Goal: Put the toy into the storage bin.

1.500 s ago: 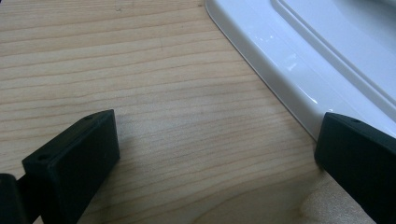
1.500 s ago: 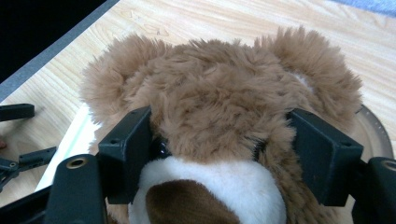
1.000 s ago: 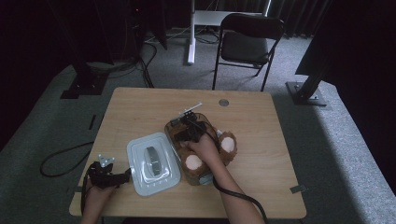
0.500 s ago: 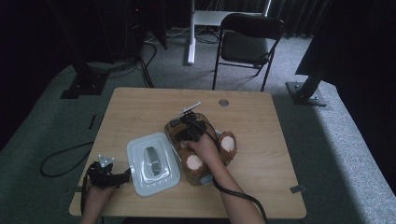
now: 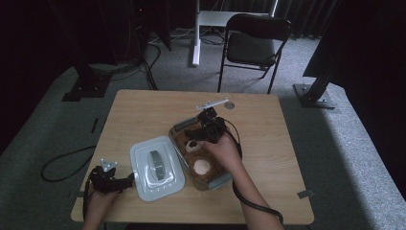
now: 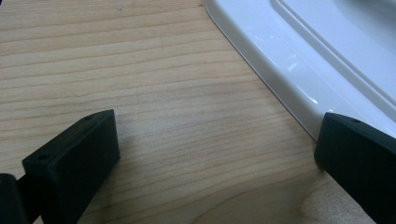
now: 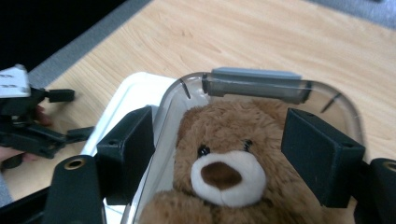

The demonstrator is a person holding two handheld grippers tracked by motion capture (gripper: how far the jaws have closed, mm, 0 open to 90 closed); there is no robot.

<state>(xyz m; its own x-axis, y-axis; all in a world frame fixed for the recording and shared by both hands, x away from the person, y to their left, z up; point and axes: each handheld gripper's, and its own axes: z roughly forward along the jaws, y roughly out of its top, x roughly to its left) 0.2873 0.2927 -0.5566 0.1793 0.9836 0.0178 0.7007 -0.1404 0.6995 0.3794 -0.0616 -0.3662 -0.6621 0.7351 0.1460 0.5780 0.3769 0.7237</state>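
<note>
Brown teddy sits in clear box, rt claw open above.

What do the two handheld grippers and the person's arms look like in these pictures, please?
Both grippers are black. The left gripper carries a grey three-cornered plate on top; the right gripper carries a pale bar-shaped piece. Each has two blocky, matt black fingers with small round holes in them. A black cable trails from the right gripper along the forearm. The forearms are bare, with no sleeves in sight.

High view dim, surroundings black; close views bright, sharp; faint glare on white lid.
</note>
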